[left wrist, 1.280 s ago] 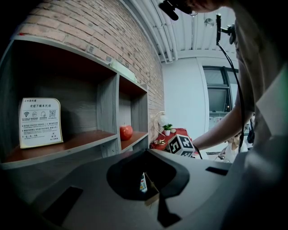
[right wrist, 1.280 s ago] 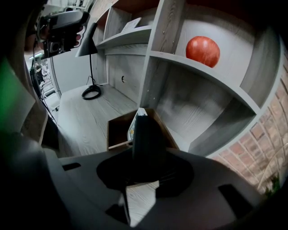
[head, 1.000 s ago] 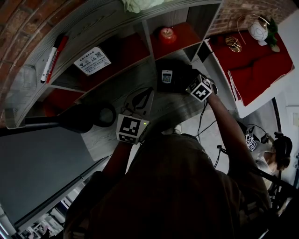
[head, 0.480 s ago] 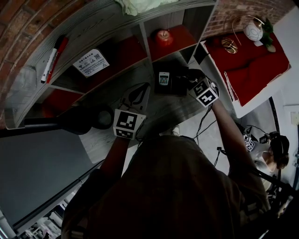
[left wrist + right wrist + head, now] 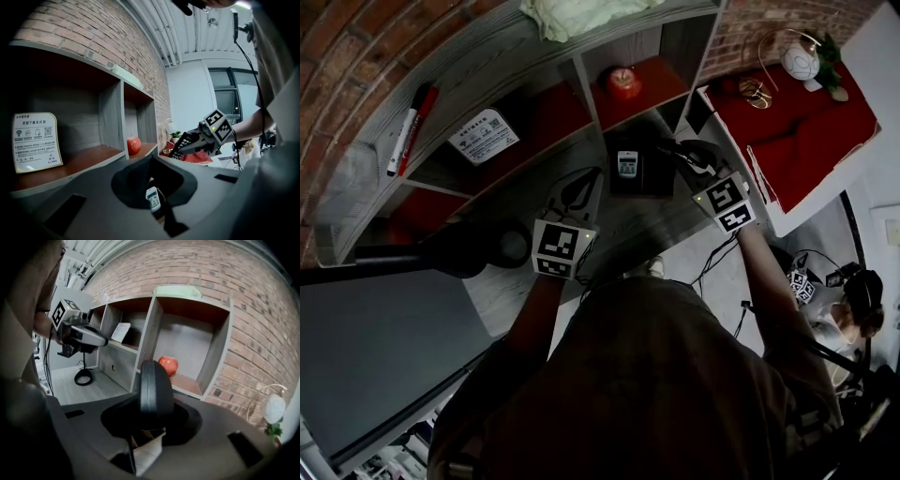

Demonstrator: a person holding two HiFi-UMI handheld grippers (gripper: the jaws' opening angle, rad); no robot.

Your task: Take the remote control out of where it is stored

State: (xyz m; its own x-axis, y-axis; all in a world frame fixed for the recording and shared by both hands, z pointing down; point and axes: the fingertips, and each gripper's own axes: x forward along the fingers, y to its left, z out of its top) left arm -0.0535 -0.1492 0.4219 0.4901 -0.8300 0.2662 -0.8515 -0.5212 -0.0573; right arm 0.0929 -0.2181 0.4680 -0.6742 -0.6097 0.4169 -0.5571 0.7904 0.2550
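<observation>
— So, how many remotes?
— Two. One black remote (image 5: 152, 390) is clamped edge-on in the right gripper (image 5: 698, 159), in the air beside the black box (image 5: 652, 178) at the counter's (image 5: 534, 187) back edge. One white remote (image 5: 627, 164) stands inside that box.
— And the left gripper (image 5: 577, 195)?
— Jaws apart, holding nothing. One apple (image 5: 622, 82) sits on the shelf.

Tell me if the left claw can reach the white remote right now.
Probably yes. The left claw is open and empty, pointed at the white remote with nothing between; the right claw holds the black remote off to the side.
</observation>
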